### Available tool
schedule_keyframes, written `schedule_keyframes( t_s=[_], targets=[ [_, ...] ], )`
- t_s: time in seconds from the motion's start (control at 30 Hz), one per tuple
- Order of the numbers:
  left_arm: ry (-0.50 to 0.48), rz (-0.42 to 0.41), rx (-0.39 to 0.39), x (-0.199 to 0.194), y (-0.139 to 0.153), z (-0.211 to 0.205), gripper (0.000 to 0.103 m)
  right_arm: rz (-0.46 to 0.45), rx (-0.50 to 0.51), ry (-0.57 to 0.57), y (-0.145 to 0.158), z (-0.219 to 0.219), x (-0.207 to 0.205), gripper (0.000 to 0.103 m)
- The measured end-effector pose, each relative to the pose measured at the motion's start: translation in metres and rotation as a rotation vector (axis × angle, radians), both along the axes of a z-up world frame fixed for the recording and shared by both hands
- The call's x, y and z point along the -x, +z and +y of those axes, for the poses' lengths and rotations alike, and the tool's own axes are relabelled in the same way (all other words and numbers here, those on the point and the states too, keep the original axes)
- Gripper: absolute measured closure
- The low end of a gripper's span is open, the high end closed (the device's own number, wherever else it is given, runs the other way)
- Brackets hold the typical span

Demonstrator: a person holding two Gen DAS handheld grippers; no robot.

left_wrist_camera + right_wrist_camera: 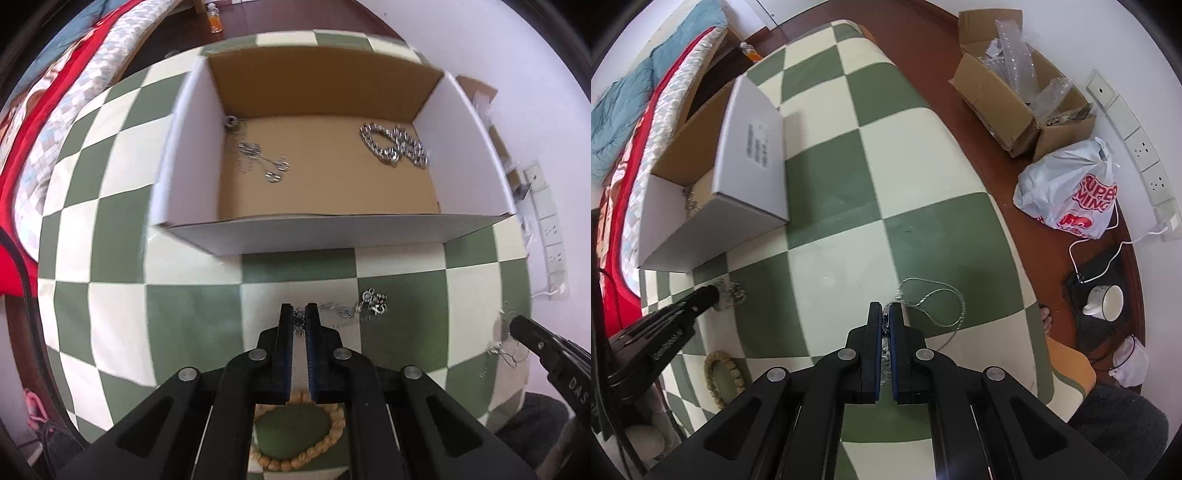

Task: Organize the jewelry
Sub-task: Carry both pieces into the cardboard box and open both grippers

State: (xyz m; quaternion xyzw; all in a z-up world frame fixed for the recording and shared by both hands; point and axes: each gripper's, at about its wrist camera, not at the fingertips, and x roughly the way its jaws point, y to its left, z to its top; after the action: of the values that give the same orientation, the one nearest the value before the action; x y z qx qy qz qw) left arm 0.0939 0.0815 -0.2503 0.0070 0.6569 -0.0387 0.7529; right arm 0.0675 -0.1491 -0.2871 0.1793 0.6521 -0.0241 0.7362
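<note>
An open cardboard box (pixel 332 229) stands on the green and cream checked cloth; inside lie a thick silver chain (pixel 395 144) and a thin necklace (pixel 258 158). My left gripper (pixel 300 314) is shut on a silver charm necklace (pixel 373 304) that trails right on the cloth. My right gripper (pixel 885 314) is shut on a thin silver chain (pixel 942 302) whose loop lies on the cloth ahead. The right gripper's tip also shows in the left wrist view (pixel 524 328), and the left gripper in the right wrist view (pixel 701 295). The box (pixel 713 206) stands at far left there.
A beaded wooden bracelet (pixel 332 439) lies under the left gripper, also in the right wrist view (pixel 720 376). On the floor right of the table are a cardboard box of packaging (pixel 1015 96), a white plastic bag (pixel 1071 195) and a mug (pixel 1104 299). A bed (pixel 628 129) is at left.
</note>
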Motion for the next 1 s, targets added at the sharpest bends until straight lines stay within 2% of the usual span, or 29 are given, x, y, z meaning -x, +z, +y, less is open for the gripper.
schedule_keyframes(
  t_s=[0.07, 0.23, 0.5, 0.77, 1.0],
  targets=[
    [0.014, -0.019, 0.015, 0.004, 0.014, 0.007, 0.103, -0.018, -0.007, 0.008, 0.009, 0.002, 0.000, 0.100],
    [0.038, -0.081, 0.055, 0.015, 0.054, 0.034, 0.103, -0.064, -0.030, 0.030, 0.034, 0.009, -0.002, 0.100],
    [0.011, -0.189, 0.077, 0.012, 0.119, 0.036, 0.103, -0.136, -0.093, 0.034, 0.080, 0.014, -0.008, 0.100],
    [0.003, -0.266, 0.094, -0.004, 0.157, 0.034, 0.103, -0.208, -0.115, 0.073, 0.135, 0.027, -0.017, 0.100],
    [-0.011, -0.289, 0.157, -0.025, 0.189, 0.028, 0.103, -0.306, -0.113, 0.151, 0.203, 0.055, -0.033, 0.100]
  ],
)
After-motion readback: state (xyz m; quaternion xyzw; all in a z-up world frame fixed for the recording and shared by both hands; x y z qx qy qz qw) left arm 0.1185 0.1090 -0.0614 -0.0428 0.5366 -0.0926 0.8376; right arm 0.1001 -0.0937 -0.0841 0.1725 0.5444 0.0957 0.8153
